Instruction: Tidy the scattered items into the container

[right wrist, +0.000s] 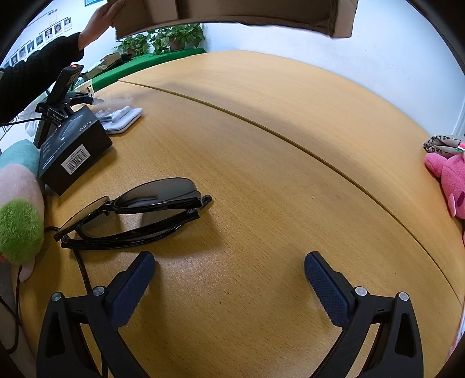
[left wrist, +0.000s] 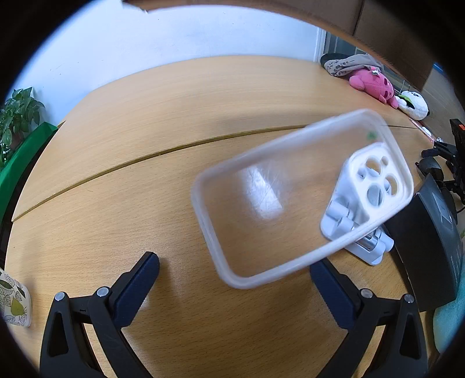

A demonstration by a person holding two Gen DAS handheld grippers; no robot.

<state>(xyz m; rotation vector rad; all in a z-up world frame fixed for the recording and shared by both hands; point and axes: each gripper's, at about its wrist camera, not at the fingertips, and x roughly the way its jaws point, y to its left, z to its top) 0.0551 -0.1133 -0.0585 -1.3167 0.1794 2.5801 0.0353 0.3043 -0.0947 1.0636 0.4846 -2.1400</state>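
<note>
- My left gripper hangs with its jaws apart and nothing between them; my right gripper is just as wide and bare.
- The task looks barely begun: I see nothing tidied into the cardboard box above both grippers.
- A clear phone case, blurred and tilted, sits just ahead and to the right of my left gripper; I cannot tell whether it touches the surface.
- Beyond it lies a white folding stand.
- Folded black sunglasses rest just ahead-left of my right gripper, a black carton farther left.
</note>
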